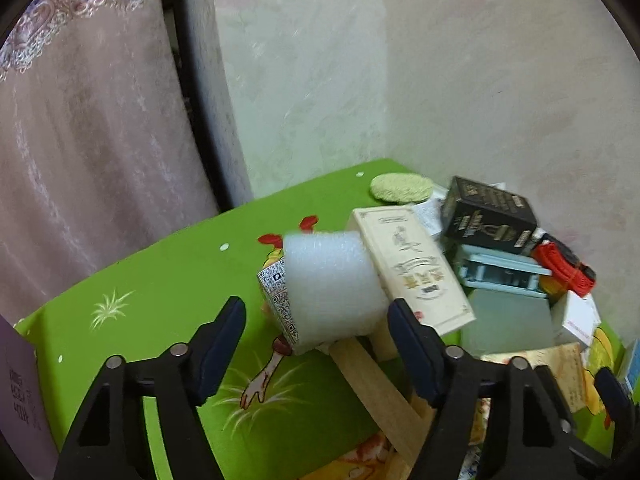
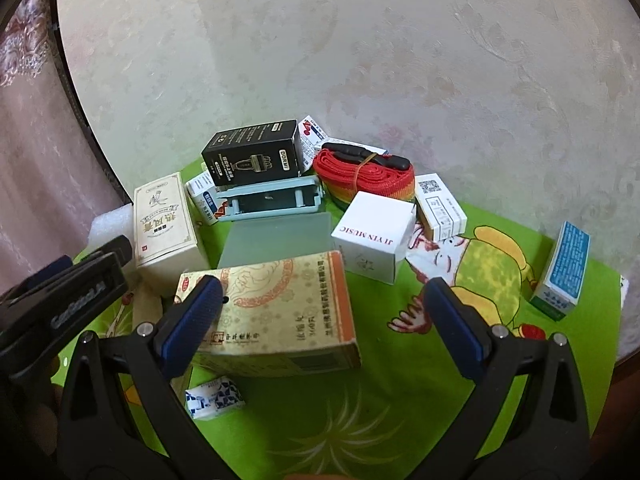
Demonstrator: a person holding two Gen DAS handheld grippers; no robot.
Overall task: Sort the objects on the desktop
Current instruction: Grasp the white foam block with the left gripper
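A white foam block (image 1: pixel 328 280) lies on a QR-printed box (image 1: pixel 276 292) and a wooden piece (image 1: pixel 376 380) on the green cartoon tablecloth (image 1: pixel 160 272). My left gripper (image 1: pixel 316 305) is open, its fingertips flanking the block's near end; the right pad sits at the block's corner and the left pad stands clear. In the right wrist view, my right gripper (image 2: pixel 324 284) is open above an orange and beige box (image 2: pixel 276 312), its left finger overlapping that box's near corner. The left gripper (image 2: pixel 84 276) shows at the left edge beside a cream box (image 2: pixel 164 224).
At the back by the wall are a black box (image 2: pixel 252 156), a light blue case (image 2: pixel 272 200), a red strap (image 2: pixel 360 172), a white music box (image 2: pixel 376 236) and a small QR box (image 2: pixel 440 208). A blue-white box (image 2: pixel 560 268) stands right. A curtain (image 1: pixel 80 140) hangs left.
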